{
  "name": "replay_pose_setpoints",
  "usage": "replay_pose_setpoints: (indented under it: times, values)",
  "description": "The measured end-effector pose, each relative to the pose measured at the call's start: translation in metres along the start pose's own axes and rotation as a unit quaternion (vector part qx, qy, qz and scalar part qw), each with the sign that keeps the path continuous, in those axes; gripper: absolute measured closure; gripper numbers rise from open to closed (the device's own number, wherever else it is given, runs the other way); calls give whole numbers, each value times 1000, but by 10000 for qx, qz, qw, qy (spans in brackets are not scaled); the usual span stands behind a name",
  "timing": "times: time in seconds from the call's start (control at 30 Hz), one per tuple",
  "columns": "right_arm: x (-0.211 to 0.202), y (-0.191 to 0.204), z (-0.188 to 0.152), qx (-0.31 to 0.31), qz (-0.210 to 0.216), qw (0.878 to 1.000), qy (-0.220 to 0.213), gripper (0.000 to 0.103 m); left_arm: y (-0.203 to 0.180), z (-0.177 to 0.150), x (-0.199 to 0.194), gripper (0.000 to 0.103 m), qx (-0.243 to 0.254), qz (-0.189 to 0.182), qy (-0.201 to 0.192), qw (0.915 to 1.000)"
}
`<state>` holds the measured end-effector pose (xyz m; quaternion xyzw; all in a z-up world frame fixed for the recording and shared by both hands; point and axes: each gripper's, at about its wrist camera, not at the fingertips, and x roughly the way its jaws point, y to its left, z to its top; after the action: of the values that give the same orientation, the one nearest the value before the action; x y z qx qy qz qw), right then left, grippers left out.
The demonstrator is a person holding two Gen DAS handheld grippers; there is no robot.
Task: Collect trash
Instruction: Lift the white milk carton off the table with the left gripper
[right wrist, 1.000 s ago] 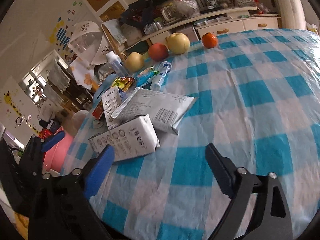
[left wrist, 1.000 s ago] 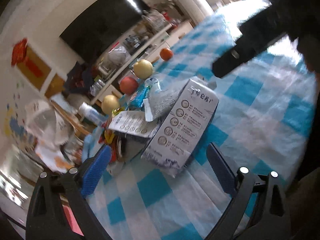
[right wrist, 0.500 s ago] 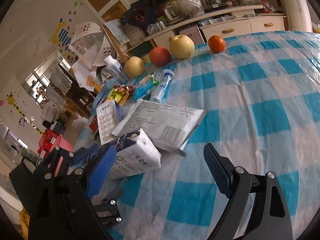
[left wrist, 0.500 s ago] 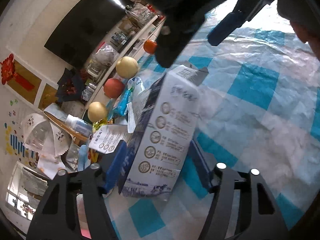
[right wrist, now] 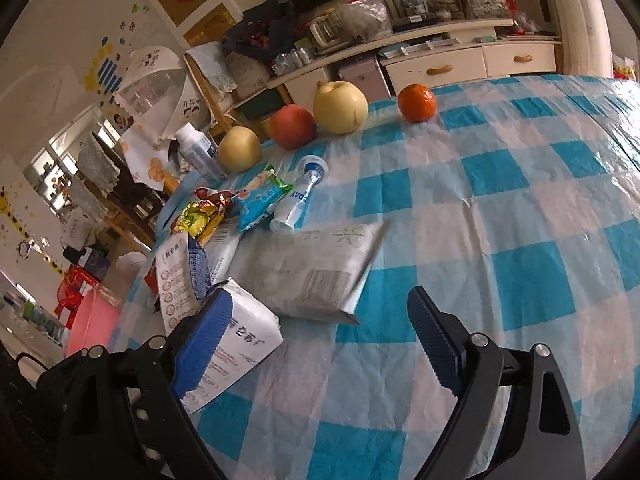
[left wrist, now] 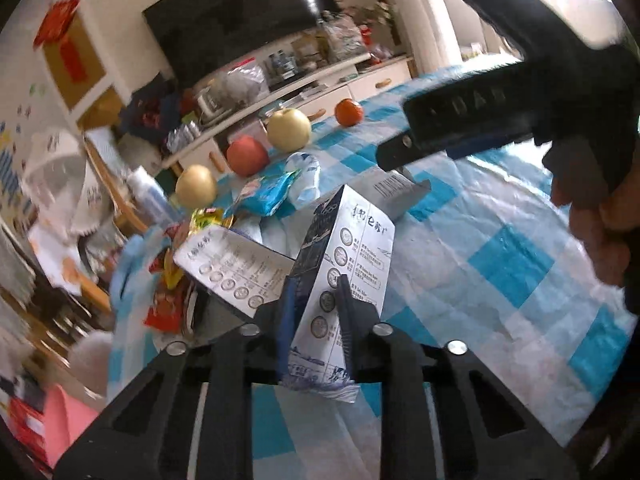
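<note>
A white and dark blue milk carton [left wrist: 344,280] is gripped by the left gripper [left wrist: 316,312]; its blue fingers [left wrist: 286,320] have just been closing and are now pressed on both sides of the carton, which is held tilted above the blue checked tablecloth [left wrist: 508,264]. The carton is flattened, and whether anything is inside cannot be told. A second carton [left wrist: 232,268] of the same kind is seen just beside it, lying on its side. The right gripper [right wrist: 316,344] is held with its fingers wide apart and nothing between the pads; below it lies a grey mailing pouch [right wrist: 320,272]. Behind the pouch a clear plastic bottle [right wrist: 300,196] is lying on its side, touching a blue snack wrapper [right wrist: 260,200]; a gold wrapper [right wrist: 198,216] lies near it. Further back, two pears [right wrist: 340,106], an apple [right wrist: 292,126] and an orange [right wrist: 416,102] are lined up. A pink bin [right wrist: 90,320] stands below the table edge; its contents are not visible.
</note>
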<state>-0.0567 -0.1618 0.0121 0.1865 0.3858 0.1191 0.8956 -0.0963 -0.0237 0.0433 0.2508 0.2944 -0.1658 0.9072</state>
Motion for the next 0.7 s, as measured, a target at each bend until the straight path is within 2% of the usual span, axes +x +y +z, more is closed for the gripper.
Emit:
replay_pose_setpoints:
  times: [0.2, 0.37, 0.43, 0.5, 0.57, 0.6, 0.67, 0.7]
  values:
    - [14, 10, 2, -269, -112, 9995, 147, 15, 40, -8, -5, 88, -868, -219, 96, 9959]
    - [30, 16, 0, -432, -49, 9982, 409, 15, 63, -16, -3, 88, -1185, -16, 73, 9929]
    - [33, 19, -2, -449, 114, 9976, 520, 15, 67, -18, -5, 88, -1222, -93, 57, 9924]
    - [35, 21, -4, -430, 351, 9965, 631, 15, 64, -20, -8, 79, -887, -237, -17, 9958]
    - [35, 23, -6, -434, 591, 9945, 750, 15, 58, -23, -12, 58, -457, -281, -130, 9985]
    - [36, 24, -8, -399, 727, 9931, 825, 15, 52, -26, -14, 44, -170, -346, -199, 9991]
    - [37, 27, -11, -377, 983, 9895, 987, 15, 43, -29, -16, 35, 182, -330, -288, 9989]
    - [37, 30, -11, -430, 1000, 9889, 1007, 15, 41, -29, -16, 34, 289, -363, -279, 9985]
